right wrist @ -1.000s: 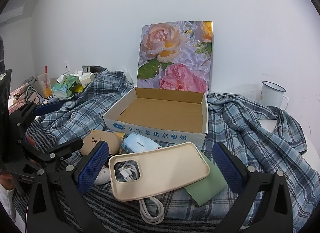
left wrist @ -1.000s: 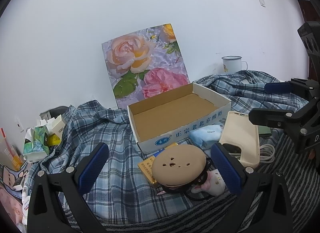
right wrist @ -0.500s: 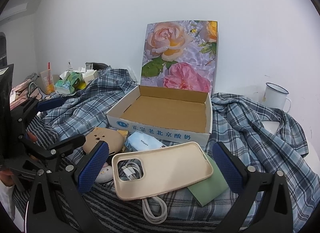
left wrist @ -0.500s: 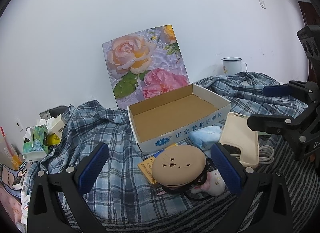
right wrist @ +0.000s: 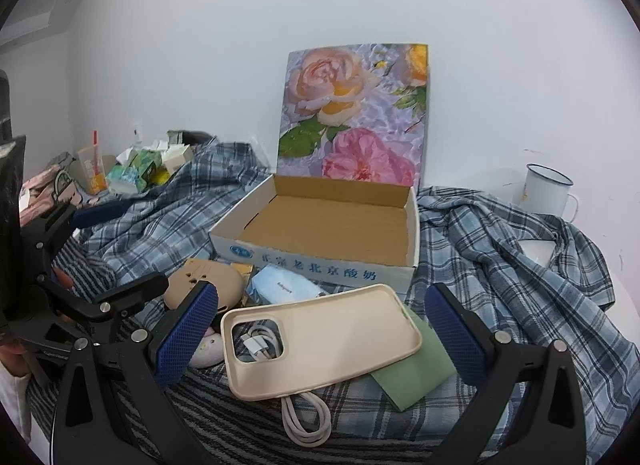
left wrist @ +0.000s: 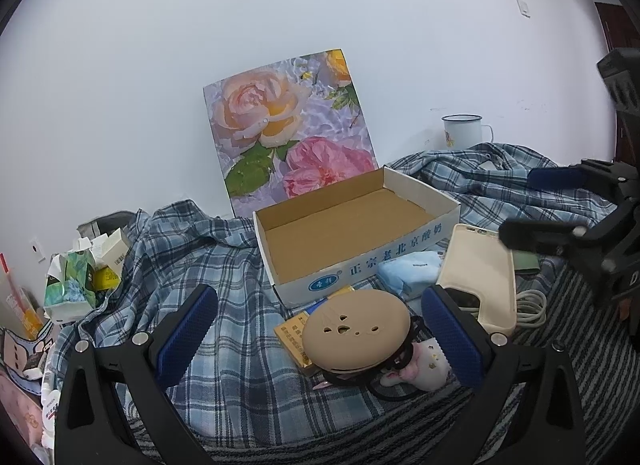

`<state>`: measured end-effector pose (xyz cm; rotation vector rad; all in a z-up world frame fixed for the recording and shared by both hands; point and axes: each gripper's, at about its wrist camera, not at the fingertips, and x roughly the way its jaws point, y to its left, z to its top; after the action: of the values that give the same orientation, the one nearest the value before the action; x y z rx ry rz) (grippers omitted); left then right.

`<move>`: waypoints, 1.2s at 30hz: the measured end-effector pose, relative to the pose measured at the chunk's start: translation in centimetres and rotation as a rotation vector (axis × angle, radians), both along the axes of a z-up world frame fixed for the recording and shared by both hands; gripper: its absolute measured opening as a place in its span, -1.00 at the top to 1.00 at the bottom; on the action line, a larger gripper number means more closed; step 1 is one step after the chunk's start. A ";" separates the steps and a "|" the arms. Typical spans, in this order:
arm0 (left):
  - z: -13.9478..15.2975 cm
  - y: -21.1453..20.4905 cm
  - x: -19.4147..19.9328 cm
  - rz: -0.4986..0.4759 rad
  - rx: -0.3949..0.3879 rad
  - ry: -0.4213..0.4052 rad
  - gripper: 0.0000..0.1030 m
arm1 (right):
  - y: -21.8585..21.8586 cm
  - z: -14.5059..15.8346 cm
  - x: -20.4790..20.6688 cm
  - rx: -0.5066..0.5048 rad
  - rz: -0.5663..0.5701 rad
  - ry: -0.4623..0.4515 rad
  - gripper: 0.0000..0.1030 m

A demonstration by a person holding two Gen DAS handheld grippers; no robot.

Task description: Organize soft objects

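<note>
A: Both tools are spread wide with nothing between the pads. The left gripper (left wrist: 320, 329) frames the tan round cushion (left wrist: 355, 332) almost dead centre, just past its fingertips.

B: And the right gripper (right wrist: 320, 329) looks over the cream phone case (right wrist: 320, 339), which lies flat across its gap, long axis running left to right and tilted up toward the right.

A: The cardboard box (right wrist: 320, 221) sits open and bare, straight behind both items.

B: So which goes first? The cushion is the left's, clearly nearer. From the right it sits off to the left, behind the pad.

A: Agreed. The case's short span faces the right tool, so a straight drop looks likely to fit it.
</note>
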<state>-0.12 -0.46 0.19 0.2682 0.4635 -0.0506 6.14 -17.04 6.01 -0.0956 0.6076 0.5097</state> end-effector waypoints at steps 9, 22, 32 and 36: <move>-0.4 1.7 2.3 -0.033 -0.132 0.153 -1.00 | -1.0 1.0 -1.1 0.040 -0.039 -0.070 -1.00; -3.7 2.4 8.5 -0.206 -0.281 0.495 -0.92 | -0.4 1.0 -1.1 0.015 -0.021 -0.067 -1.00; -4.5 2.6 8.7 -0.229 -0.267 0.503 -0.61 | -0.3 0.8 -0.9 0.030 -0.006 -0.043 -1.00; -4.0 3.0 8.3 -0.225 -0.286 0.464 -0.52 | -0.3 0.8 -0.9 0.032 -0.003 -0.043 -1.00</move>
<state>8.19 2.55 -3.79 0.0224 0.8759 -0.4018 5.22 -17.29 6.80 -0.0748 0.5569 0.5127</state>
